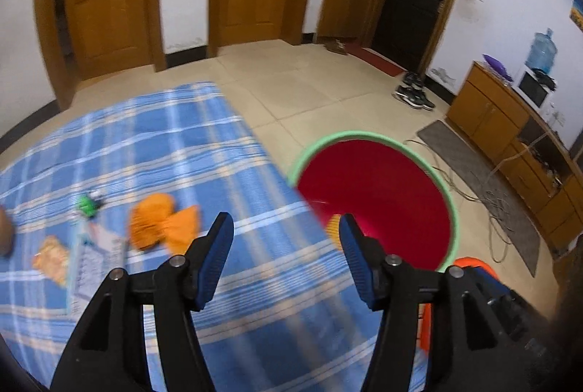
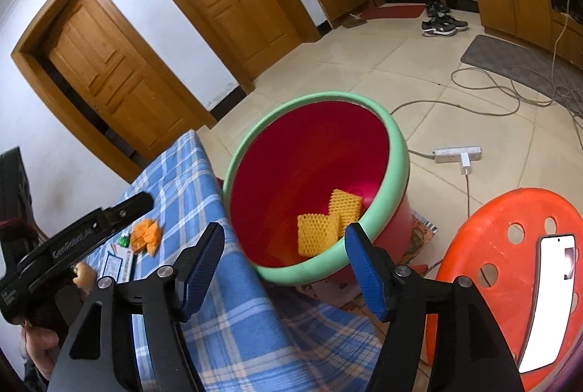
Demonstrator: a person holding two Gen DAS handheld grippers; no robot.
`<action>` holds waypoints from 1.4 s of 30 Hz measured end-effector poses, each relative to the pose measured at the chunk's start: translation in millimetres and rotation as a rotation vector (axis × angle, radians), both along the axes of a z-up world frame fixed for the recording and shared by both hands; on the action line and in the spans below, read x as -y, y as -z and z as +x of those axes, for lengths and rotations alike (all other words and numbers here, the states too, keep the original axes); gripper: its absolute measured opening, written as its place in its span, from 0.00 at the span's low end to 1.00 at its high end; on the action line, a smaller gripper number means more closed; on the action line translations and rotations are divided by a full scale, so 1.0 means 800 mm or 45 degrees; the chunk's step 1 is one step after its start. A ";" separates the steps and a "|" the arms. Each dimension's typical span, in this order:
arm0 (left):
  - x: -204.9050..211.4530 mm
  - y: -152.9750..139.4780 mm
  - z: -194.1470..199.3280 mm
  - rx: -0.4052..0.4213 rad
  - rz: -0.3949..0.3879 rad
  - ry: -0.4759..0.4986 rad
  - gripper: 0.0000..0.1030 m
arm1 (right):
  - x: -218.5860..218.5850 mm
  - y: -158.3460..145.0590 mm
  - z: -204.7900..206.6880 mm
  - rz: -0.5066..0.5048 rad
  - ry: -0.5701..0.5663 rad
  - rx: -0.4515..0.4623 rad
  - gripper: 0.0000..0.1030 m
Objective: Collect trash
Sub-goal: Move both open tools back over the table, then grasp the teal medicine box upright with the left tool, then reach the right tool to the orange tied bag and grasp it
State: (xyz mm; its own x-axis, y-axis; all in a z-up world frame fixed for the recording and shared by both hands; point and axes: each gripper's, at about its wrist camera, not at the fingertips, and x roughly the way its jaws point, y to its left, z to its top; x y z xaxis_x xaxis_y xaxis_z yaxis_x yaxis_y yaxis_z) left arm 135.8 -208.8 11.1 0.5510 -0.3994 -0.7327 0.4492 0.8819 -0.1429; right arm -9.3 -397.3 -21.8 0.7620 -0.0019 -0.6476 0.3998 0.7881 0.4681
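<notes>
A red bin with a green rim (image 1: 446, 195) (image 2: 397, 151) stands on the floor against the table's edge. Two yellow foam nets (image 2: 317, 233) lie inside it. On the blue plaid cloth (image 1: 175, 144) are an orange foam net (image 1: 164, 224) (image 2: 145, 235), a snack wrapper (image 1: 53, 259), a printed card (image 1: 98, 257) and a small green scrap (image 1: 87, 204). My left gripper (image 1: 286, 231) hangs open over the cloth's edge beside the bin, with nothing between its fingers. My right gripper (image 2: 284, 239) is open above the bin's near rim, also empty.
An orange stool (image 2: 510, 246) with a lit phone (image 2: 546, 297) on it stands right of the bin. A power strip (image 2: 457, 153), loose cables (image 2: 484, 93) and a grey mat (image 1: 481, 188) lie on the tiled floor. Shoes (image 1: 413, 95) sit by the dark door.
</notes>
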 end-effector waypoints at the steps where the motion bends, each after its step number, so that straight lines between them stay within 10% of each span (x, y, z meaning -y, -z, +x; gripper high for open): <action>1: -0.010 -0.001 0.000 0.005 0.004 -0.020 0.58 | -0.003 0.000 0.000 0.000 -0.004 0.000 0.70; 28: -0.176 0.047 0.015 -0.061 0.098 -0.419 0.58 | -0.056 0.000 0.011 -0.024 -0.117 -0.051 0.72; 42: -0.156 0.068 0.010 -0.127 0.018 -0.336 0.18 | -0.063 0.001 0.016 -0.033 -0.147 -0.067 0.72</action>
